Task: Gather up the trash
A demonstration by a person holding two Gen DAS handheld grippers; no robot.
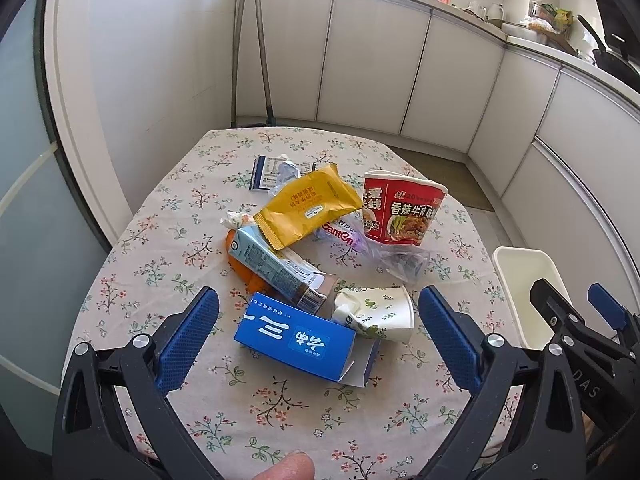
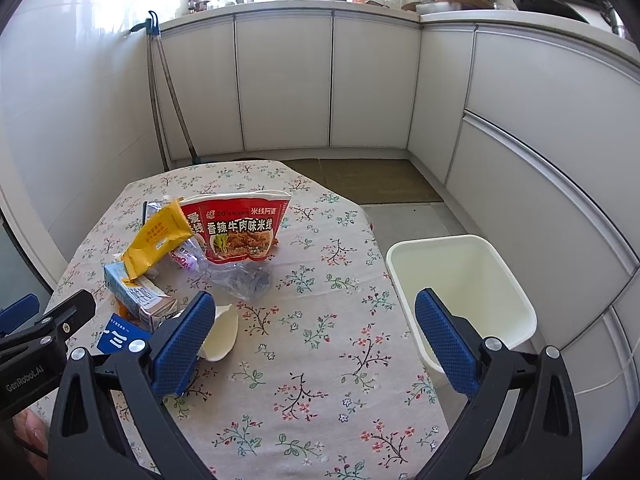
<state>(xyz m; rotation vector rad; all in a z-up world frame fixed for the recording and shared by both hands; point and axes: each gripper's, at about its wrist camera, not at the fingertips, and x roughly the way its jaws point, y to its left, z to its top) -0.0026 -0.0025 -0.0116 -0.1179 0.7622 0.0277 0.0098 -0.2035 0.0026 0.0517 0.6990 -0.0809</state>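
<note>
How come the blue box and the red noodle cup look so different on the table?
The blue box lies flat on its side with an end flap open, while the red noodle cup stands up, leaning a bit. The blue box is plain blue with white writing; the red noodle cup shows a food picture. The blue box sits near the left claw; the red noodle cup sits farther back. Both rest on the flowery tablecloth, waiting to be binned.
</note>
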